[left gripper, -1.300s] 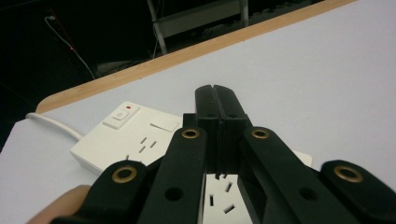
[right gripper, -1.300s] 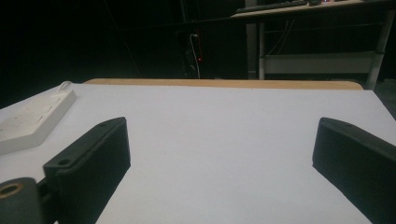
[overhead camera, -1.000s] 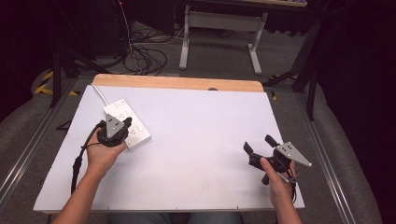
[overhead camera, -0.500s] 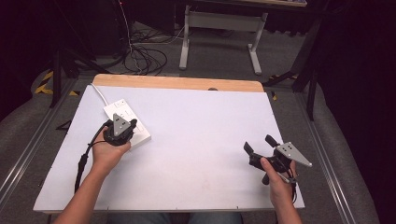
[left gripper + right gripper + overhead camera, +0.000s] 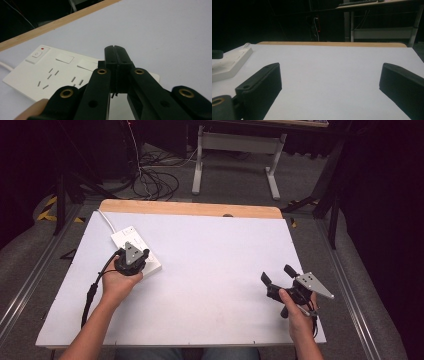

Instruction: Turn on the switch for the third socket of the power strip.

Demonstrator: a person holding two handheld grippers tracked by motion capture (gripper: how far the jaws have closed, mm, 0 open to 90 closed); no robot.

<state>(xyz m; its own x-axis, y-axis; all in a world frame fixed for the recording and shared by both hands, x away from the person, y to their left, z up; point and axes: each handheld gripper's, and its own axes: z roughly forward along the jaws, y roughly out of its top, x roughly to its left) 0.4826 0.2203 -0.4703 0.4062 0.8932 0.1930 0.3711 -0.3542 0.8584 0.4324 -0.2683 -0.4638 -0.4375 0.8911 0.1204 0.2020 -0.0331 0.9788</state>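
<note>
A white tabletop (image 5: 210,285) fronts a dark room. The left gripper (image 5: 115,53), jaws pressed together on nothing, hovers over the flat white plastic power strip (image 5: 45,75) at the table's far left. The right gripper (image 5: 277,274) rests wide open, well apart. Pressing off-centre could skid the strip sideways.
</note>
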